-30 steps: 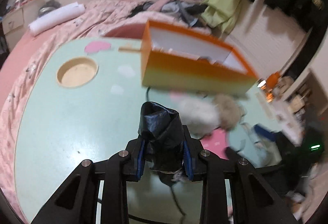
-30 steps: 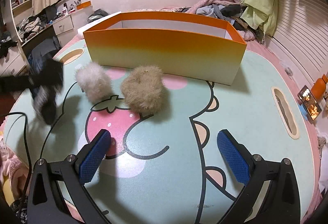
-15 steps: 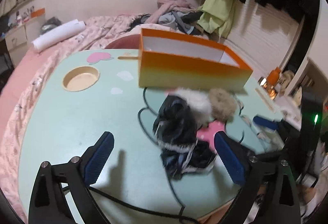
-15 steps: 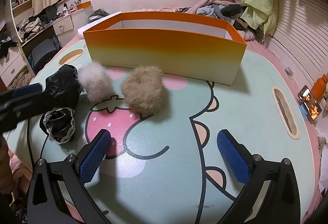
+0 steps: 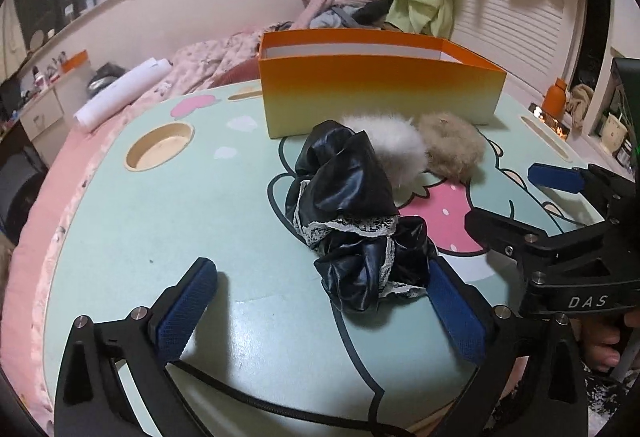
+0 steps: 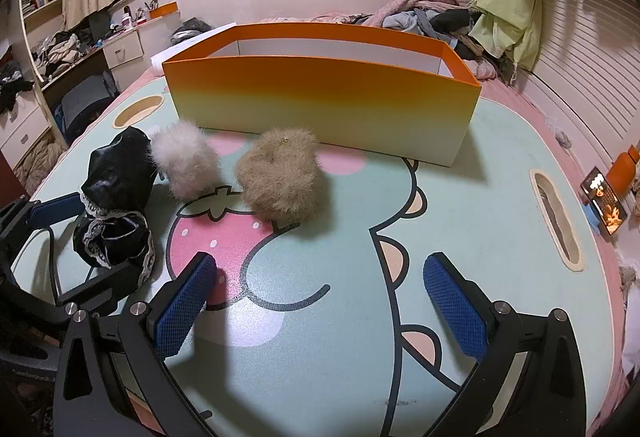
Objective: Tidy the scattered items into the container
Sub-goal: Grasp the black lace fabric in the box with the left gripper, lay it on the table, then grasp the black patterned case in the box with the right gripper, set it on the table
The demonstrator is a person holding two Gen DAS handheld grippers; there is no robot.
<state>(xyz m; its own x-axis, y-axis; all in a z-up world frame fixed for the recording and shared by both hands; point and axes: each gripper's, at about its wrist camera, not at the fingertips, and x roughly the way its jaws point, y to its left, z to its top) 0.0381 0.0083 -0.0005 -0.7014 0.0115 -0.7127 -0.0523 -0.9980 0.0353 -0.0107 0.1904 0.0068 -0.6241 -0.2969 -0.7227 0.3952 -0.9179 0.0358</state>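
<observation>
Pale green, cartoon-printed surface point(image 5: 120, 237) beside a bed carries an orange box point(image 5: 380, 93). Black lace-trimmed scrunchies point(image 5: 356, 221) lie loose on it between the left gripper point(image 5: 320, 301) pads as its jaws are opening, nearer the right pad. The right gripper point(image 6: 320, 301) stands wide apart over bare surface, its body lettered "DAS".

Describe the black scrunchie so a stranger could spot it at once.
Find the orange box on the cartoon table. Three soft items lie before it; the black scrunchie is leftmost, beside the white puff. It alone is shiny black with white lace trim, not furry.
</observation>
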